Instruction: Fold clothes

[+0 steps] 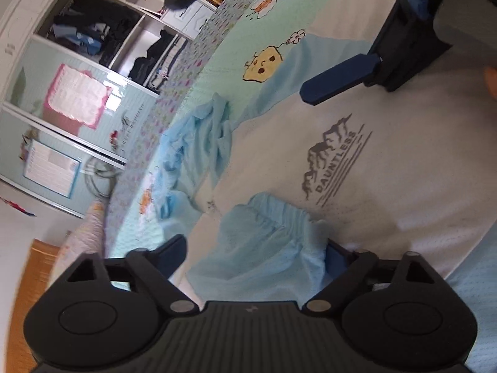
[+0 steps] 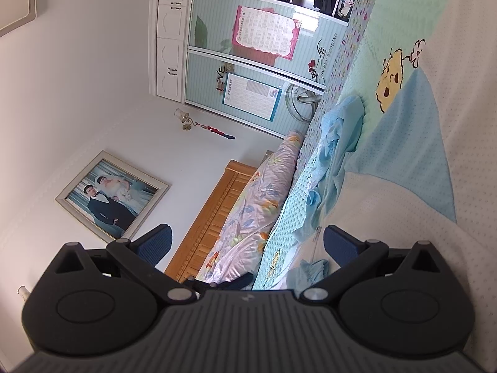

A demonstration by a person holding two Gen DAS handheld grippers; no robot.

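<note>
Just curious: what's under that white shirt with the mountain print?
The white shirt lies on a green cartoon bedspread. Light blue fabric overlaps its near edge. Anything beneath its middle is covered.

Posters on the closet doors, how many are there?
2. The pink-bordered paper poster is on the upper pale-green sliding closet door; the blue-bordered paper poster is on the lower door beside it. More could be hidden outside the views.
</note>
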